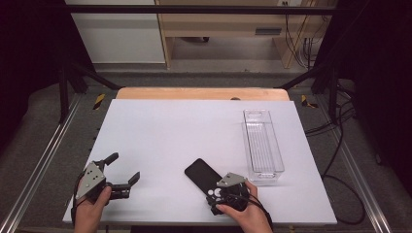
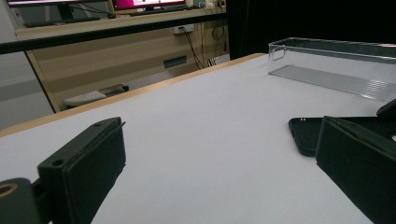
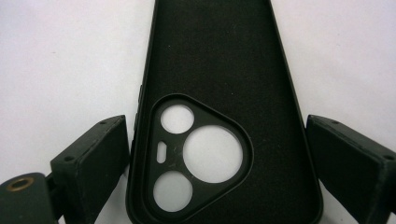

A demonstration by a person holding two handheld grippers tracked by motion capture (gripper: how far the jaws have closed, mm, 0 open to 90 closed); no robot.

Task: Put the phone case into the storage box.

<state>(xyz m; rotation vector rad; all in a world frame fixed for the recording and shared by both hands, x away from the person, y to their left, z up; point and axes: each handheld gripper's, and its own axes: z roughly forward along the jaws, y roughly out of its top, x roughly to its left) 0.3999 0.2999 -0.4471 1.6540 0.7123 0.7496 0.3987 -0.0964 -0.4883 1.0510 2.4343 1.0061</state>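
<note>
Near the table's (image 1: 160, 131) front edge, my right hand-held gripper (image 3: 219, 154) is spread around the black phone case (image 3: 219, 60), not yet clamped. Lifting it remains; my left hand-held gripper (image 1: 124, 174) waits released, well apart.

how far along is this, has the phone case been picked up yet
Not yet. The black phone case lies flat on the white table, and the clear plastic bin beside it holds nothing. In hand: the right claw is open, its jaws straddling the case's camera-cutout end. The left claw waits open, apart. Closing, lifting and likely moving the case remain.
</note>
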